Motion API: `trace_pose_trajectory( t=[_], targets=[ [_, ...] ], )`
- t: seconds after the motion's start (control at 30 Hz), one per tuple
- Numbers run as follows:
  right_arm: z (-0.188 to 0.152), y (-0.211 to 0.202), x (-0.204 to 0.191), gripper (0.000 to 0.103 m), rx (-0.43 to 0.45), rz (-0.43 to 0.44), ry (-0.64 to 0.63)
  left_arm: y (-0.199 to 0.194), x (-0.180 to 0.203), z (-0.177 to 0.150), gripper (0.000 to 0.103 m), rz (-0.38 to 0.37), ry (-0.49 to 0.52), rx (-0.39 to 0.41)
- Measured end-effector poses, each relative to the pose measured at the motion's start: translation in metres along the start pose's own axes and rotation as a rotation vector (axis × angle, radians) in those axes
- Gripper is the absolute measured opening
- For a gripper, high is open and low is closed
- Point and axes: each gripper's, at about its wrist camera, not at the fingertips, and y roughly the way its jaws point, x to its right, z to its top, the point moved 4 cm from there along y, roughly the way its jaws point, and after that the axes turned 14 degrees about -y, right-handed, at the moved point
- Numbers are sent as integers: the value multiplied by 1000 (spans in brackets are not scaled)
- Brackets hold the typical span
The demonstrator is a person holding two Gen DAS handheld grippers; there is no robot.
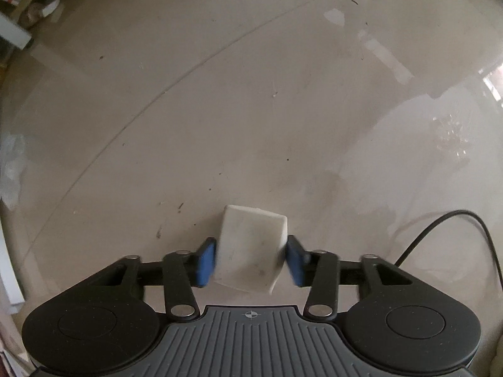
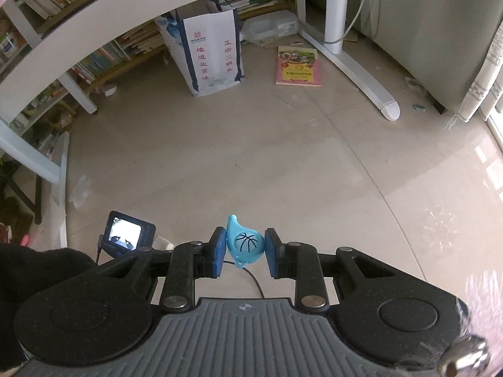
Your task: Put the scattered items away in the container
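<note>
Nearest the lens in the left wrist view, the left gripper (image 1: 251,259) is clenched on a white, scuffed, rounded rectangular block (image 1: 251,248), probably an eraser or a foam piece. Its blue pads (image 1: 206,262) press the block's two side faces, and the block's long axis runs forward, away from the camera, with its far end sticking out beyond the fingertips. Beneath it lies only glossy beige tiled floor (image 1: 220,110) and a black cable (image 1: 456,229) curving off to the right.

In the right wrist view the right gripper (image 2: 245,253) is likewise grasping its load: a small light-blue plastic teardrop-shaped toy printed with a basketball pattern (image 2: 243,242), pinched across its round body, its pointed tip aimed up and forward and a small loop hanging below. Left of that gripper sits a small black device with a lit screen (image 2: 127,232). Farther off on the floor stand a white paper bag with red characters (image 2: 213,53) and a pink and yellow picture book (image 2: 298,66), near the white legs of a desk (image 2: 333,9).

Both items look lifted clear of the floor, so the pick seems done and the drop remains. No container shows in either view, so which way it lies from either gripper, and which hand is nearer, cannot be told.
</note>
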Motion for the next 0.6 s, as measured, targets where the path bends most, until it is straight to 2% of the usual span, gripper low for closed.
trace_pose_trajectory(
  t=[0.1, 0.23, 0.33, 0.43, 0.6],
  targets=[
    [2, -5, -6, 25, 6, 4, -15, -13, -1, -1, 28, -12, 9, -15],
    [6, -19, -10, 25, 1, 9, -11, -63, 3, 0, 25, -50, 5, 37],
    [14, -39, -13, 24, 12, 8, -7, -109, 8, 3, 24, -82, -22, 72],
    [29, -68, -14, 25, 40, 10, 4, -162, 12, -2, 23, -115, -7, 97],
    [58, -129, -17, 25, 82, 23, 6, -272, 20, -15, 23, -180, -24, 143]
  ],
)
